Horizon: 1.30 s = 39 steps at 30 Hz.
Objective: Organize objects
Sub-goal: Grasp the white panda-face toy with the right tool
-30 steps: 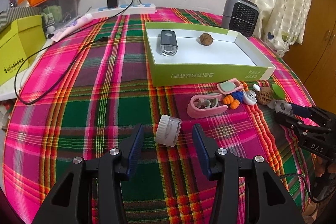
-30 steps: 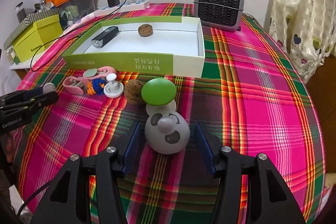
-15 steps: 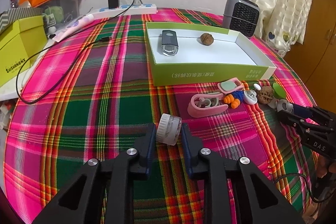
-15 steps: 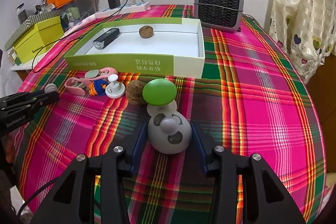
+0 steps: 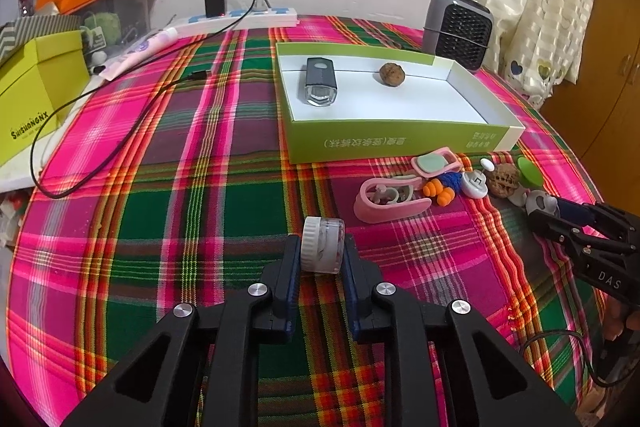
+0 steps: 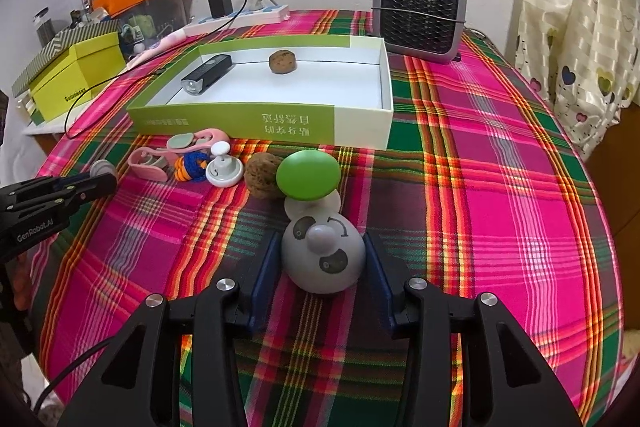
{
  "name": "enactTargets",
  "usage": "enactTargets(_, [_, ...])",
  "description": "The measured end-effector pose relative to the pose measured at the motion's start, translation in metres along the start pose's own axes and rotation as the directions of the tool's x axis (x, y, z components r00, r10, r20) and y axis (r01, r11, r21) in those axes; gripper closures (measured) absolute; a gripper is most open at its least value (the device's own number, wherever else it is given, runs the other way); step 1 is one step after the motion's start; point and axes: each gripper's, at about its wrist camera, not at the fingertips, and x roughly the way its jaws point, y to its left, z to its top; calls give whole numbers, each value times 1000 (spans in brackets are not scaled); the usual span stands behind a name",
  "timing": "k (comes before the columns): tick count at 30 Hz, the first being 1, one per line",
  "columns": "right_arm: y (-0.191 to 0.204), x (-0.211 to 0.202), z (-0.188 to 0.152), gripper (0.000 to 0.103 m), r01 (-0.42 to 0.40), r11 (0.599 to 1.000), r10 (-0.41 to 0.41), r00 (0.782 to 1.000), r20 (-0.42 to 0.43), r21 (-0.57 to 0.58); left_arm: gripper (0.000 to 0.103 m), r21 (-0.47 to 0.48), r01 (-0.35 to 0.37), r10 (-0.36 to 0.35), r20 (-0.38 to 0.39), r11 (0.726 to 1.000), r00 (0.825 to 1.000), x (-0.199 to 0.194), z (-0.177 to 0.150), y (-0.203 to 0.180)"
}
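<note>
Left hand-held gripper (image 5: pixel 320 259) clamps small jar (image 5: pixel 323 245), bare plaid surface (image 5: pixel 200 207) toward 9 o'clock. Right hand-held gripper (image 6: pixel 323 259) grips panda toy (image 6: pixel 323 253); green box (image 6: pixel 260 125) at 12 o'clock.

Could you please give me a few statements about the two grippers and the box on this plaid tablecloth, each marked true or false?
1. The left gripper is shut on the small clear jar with a white screw lid. True.
2. The right gripper holds the green dome-shaped disc. False: its pads press on the grey egg-shaped toy with a painted face.
3. The shallow green-and-white cardboard box contains a black flashlight and a brown walnut. True.
4. The pink plastic clip lies inside the box. False: it lies on the plaid tablecloth in front of it.
</note>
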Motion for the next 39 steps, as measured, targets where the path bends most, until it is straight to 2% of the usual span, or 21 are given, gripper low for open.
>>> enactTargets(39, [-9,-14,3,60,-27,1000,26,998,52,13,86,44,24,-26,50,999,998,-19,16,-21])
